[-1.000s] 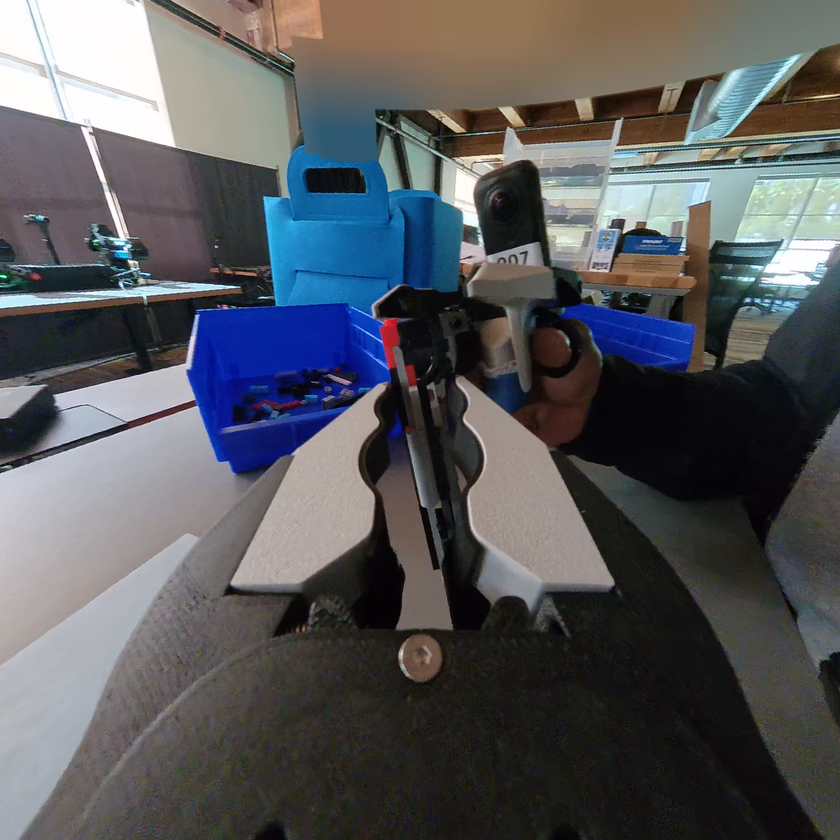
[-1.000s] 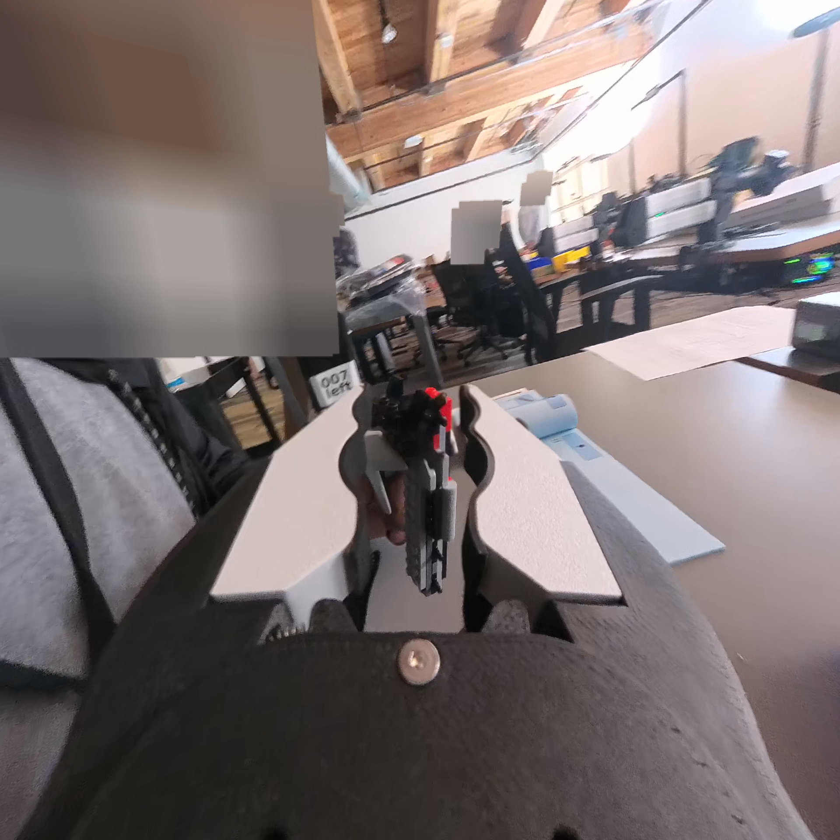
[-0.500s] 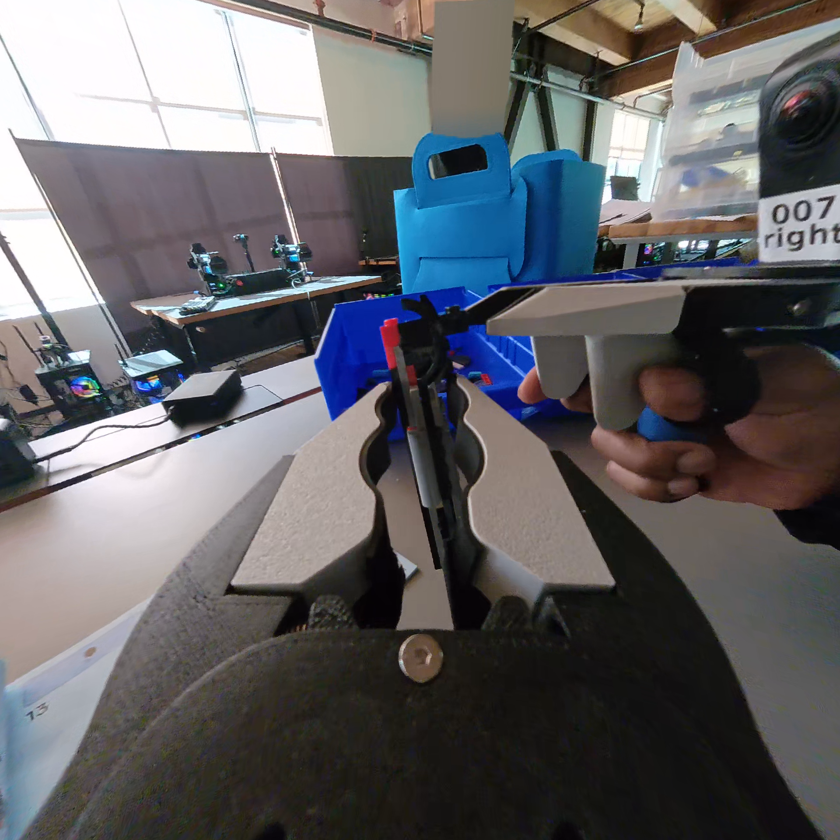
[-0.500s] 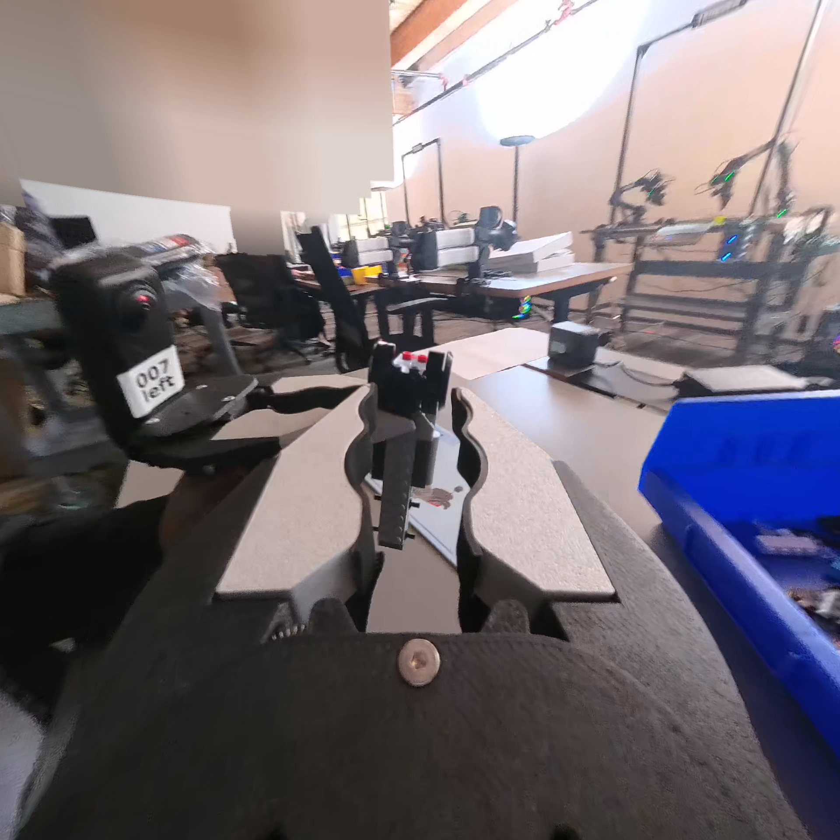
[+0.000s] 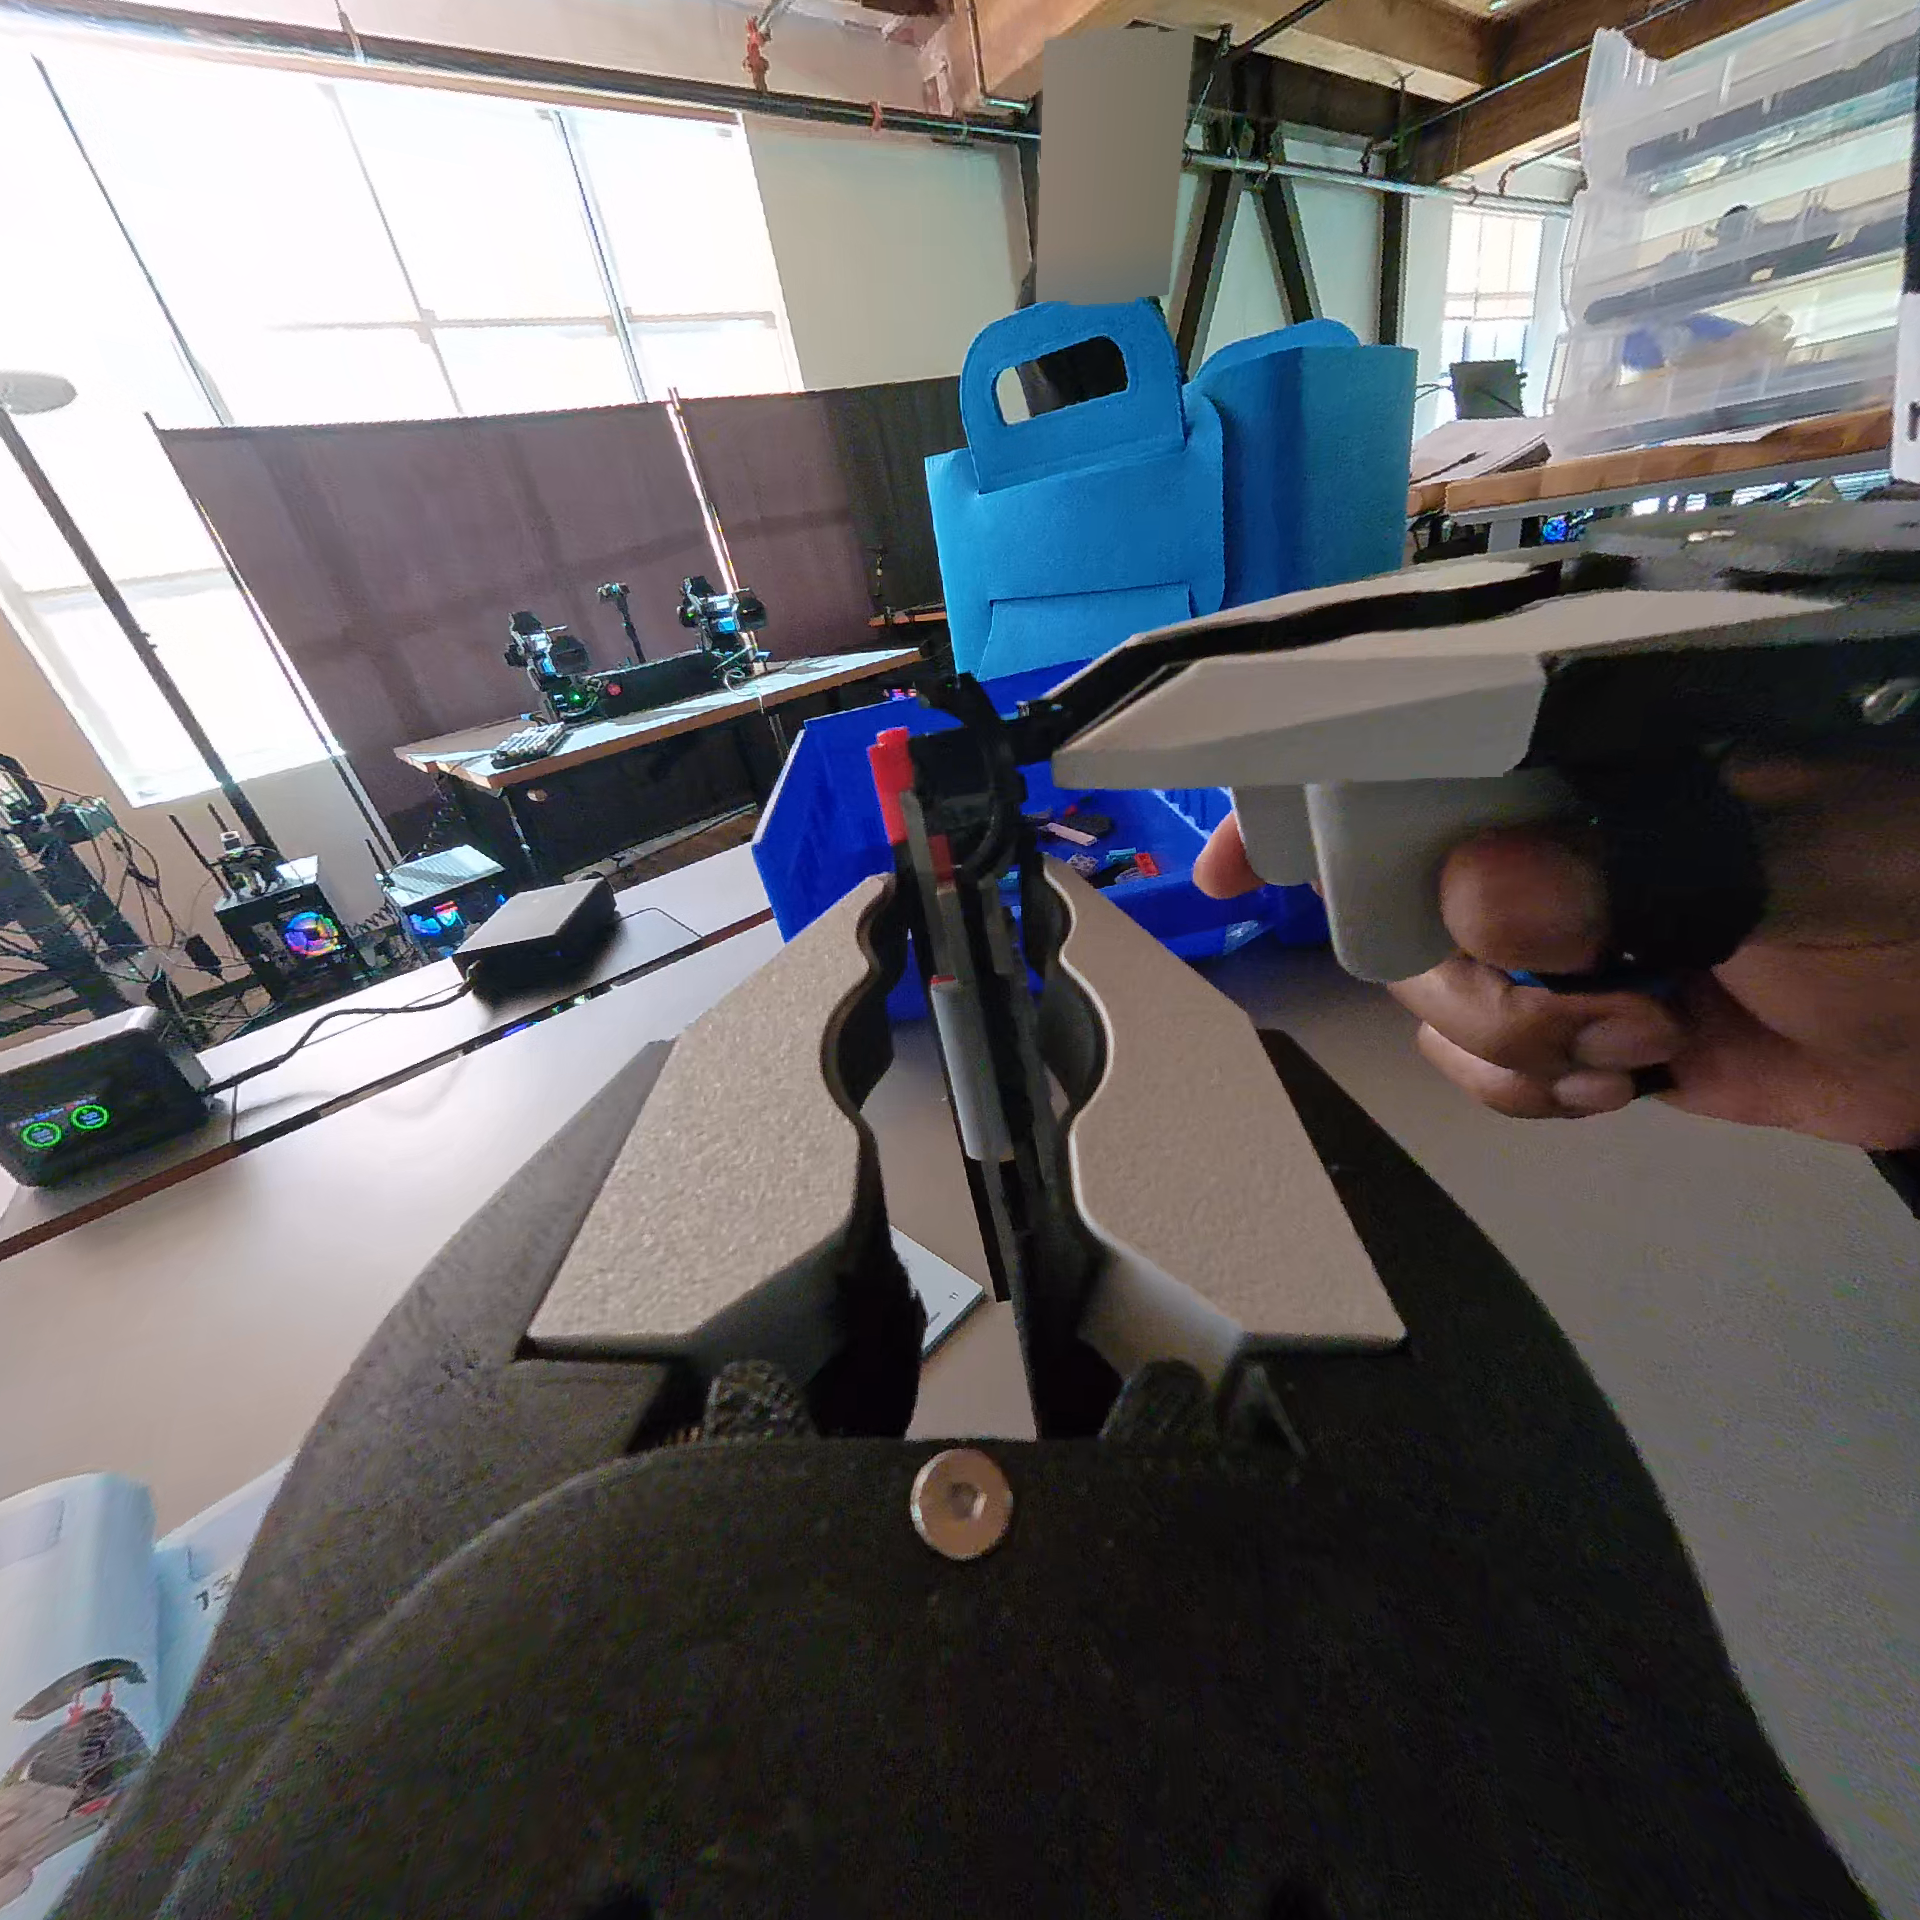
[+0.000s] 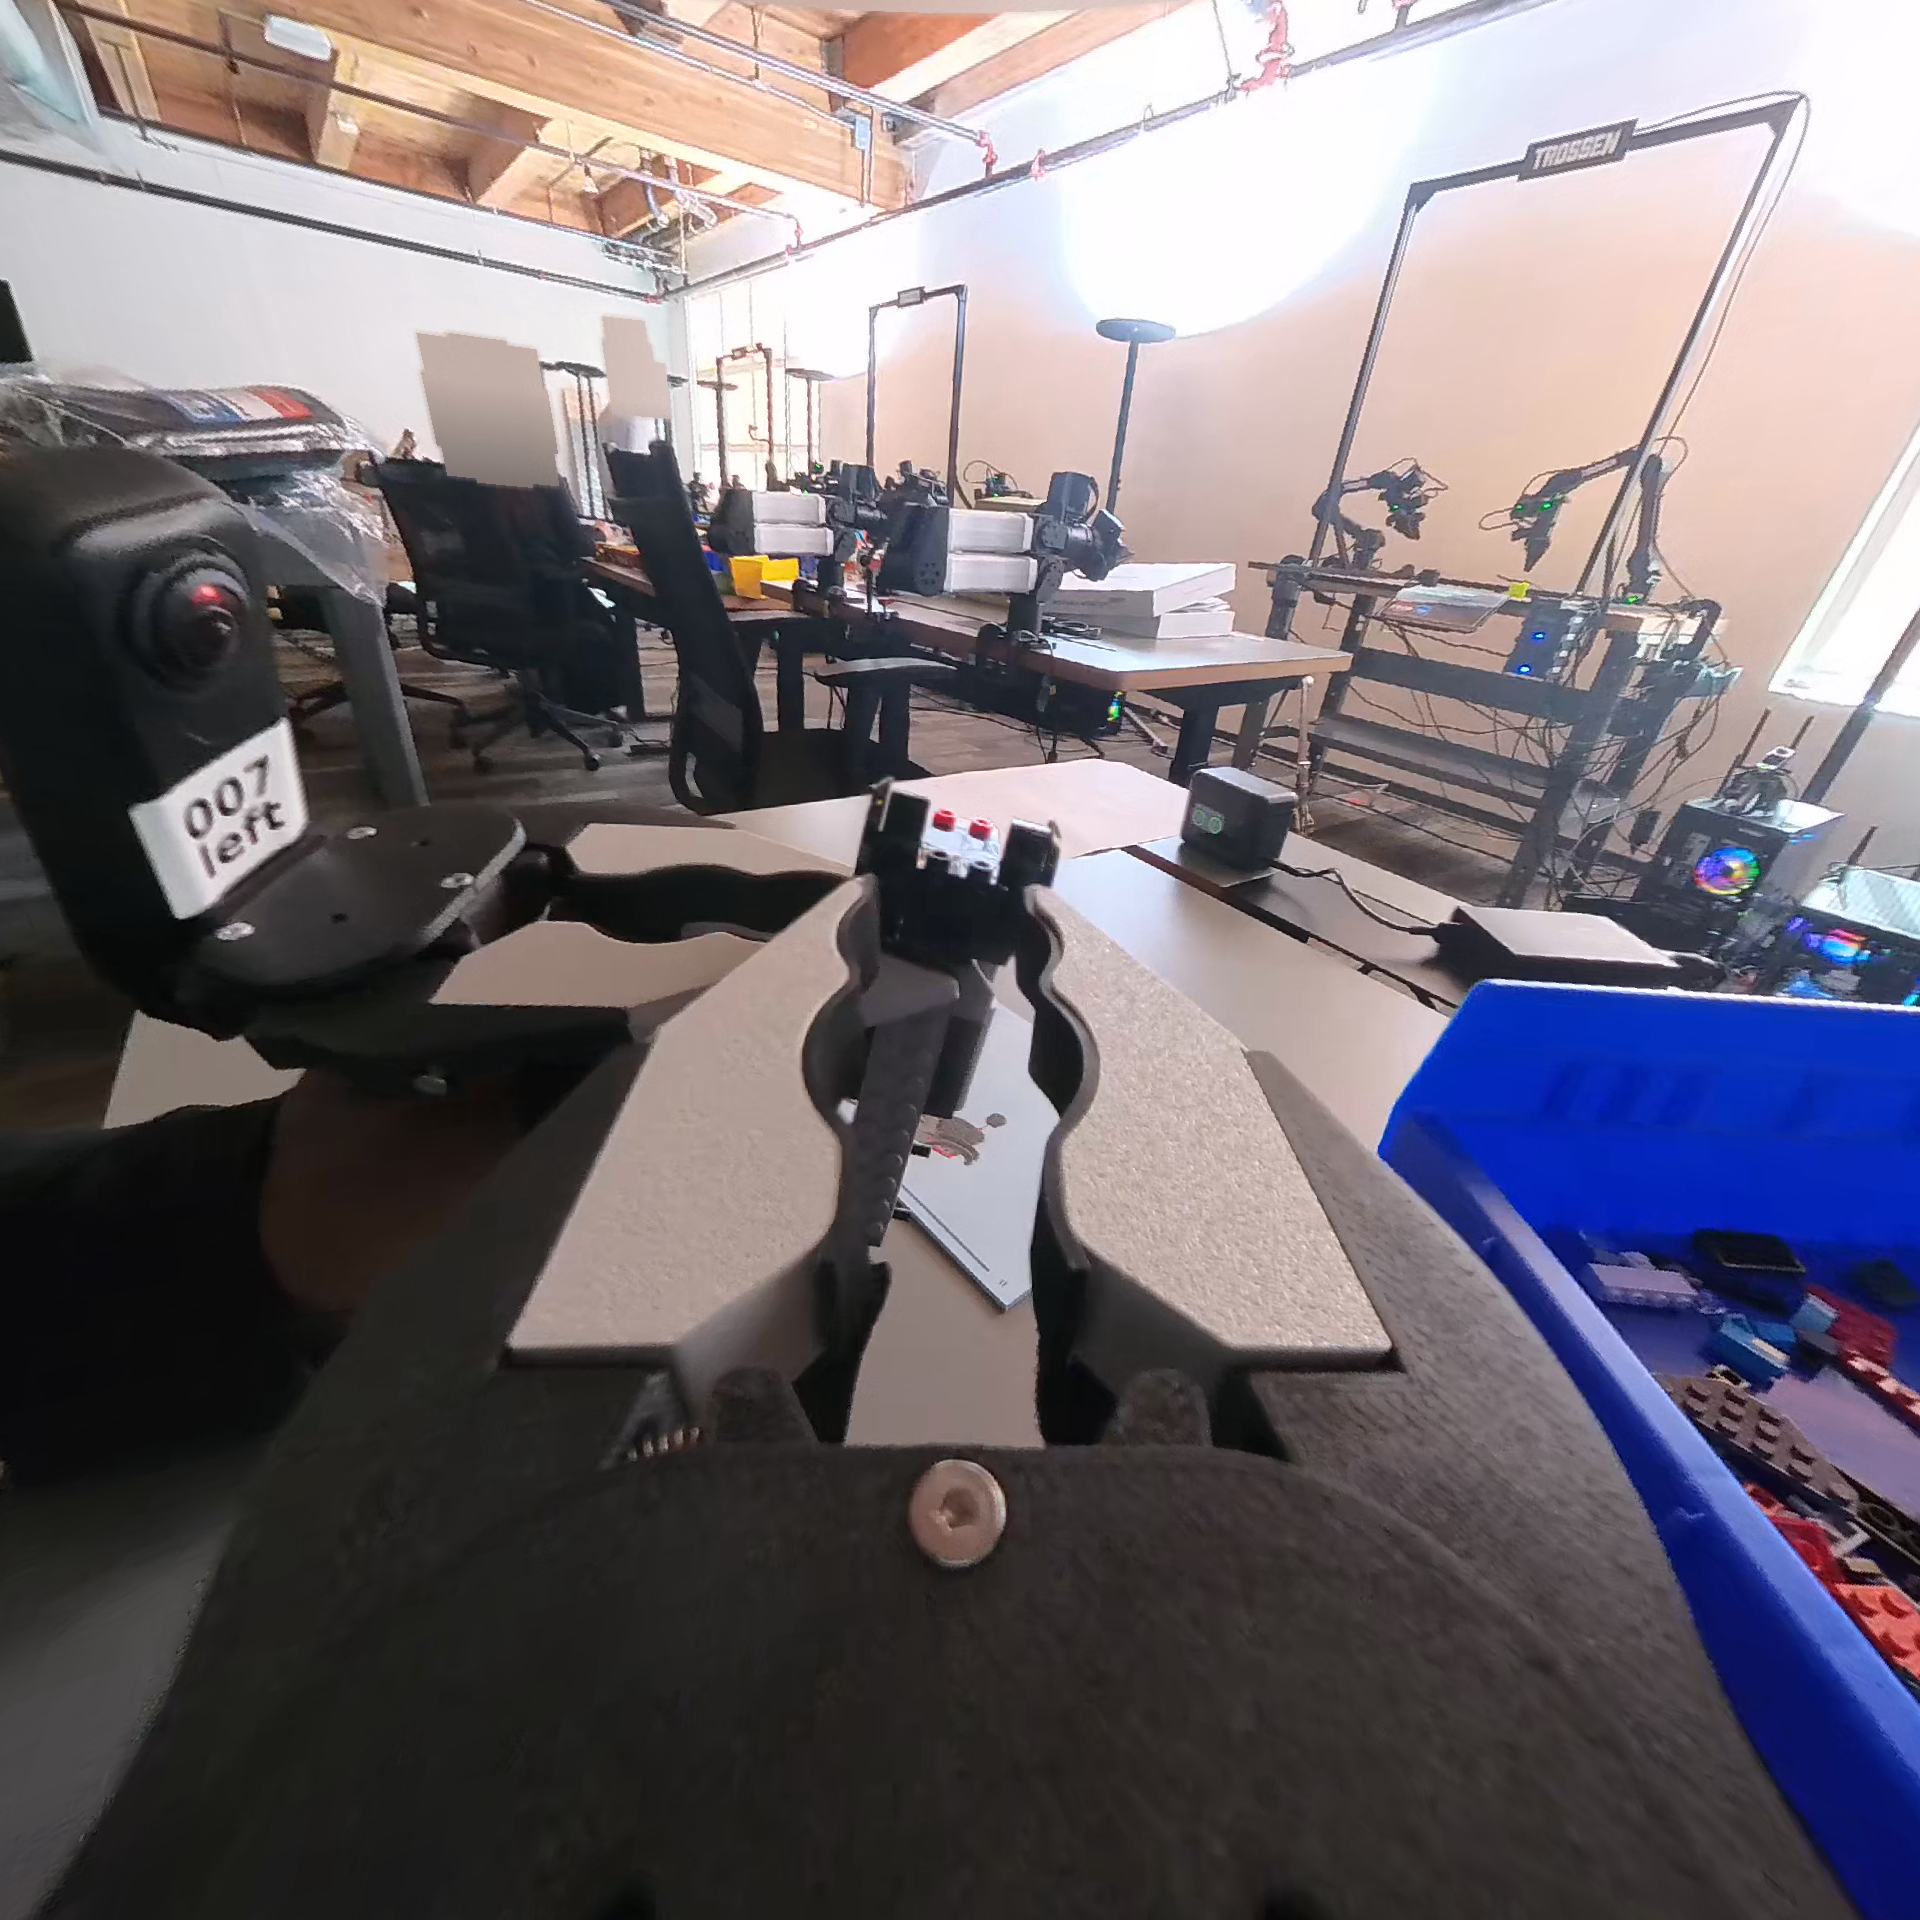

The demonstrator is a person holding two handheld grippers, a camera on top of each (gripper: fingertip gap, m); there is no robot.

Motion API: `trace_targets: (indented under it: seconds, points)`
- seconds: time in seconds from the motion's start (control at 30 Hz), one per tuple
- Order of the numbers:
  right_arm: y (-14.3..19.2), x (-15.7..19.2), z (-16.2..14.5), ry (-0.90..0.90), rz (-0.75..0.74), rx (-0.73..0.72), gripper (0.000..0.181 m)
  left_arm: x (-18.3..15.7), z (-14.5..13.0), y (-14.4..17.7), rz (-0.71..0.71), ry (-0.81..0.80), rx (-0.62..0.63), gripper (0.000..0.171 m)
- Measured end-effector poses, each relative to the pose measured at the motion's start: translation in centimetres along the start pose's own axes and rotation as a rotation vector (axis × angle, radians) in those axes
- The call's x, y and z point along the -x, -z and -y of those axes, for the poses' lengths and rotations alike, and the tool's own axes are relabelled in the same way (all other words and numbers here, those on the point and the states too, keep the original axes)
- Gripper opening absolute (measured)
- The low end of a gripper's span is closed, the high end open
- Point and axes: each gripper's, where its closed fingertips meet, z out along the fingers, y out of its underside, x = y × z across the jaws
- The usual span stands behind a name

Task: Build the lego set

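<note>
Slim brick-built lego assembly [image 5: 971,997], frame centre: black and grey with red tips. Textured flat gripper fingers [image 5: 727,1153]: pale grey on speckled black bodies. Plastic parts bin [image 6: 1704,1132], right of frame: bright blue, holding red, black, blue bricks. Tabletop [image 5: 260,1268]: matte grey-brown.

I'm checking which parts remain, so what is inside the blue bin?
The blue bin holds loose lego pieces: red, blue, black and grey. Its near wall and the picture's edge hide the rest of its floor.
</note>
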Motion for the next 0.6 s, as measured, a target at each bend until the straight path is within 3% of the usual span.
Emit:
trace_targets:
  seconds: [0.2,0.6]
  points:
    - [-0.08,-0.13,0.01,0.010,-0.018,-0.004,0.022,0.06,0.04,0.10,0.011,-0.024,-0.002,0.020]
    - [-0.12,-0.10,0.21,-0.197,0.007,-0.034,0.021,0.12,0.30,0.40,0.031,-0.060,-0.024,0.019]
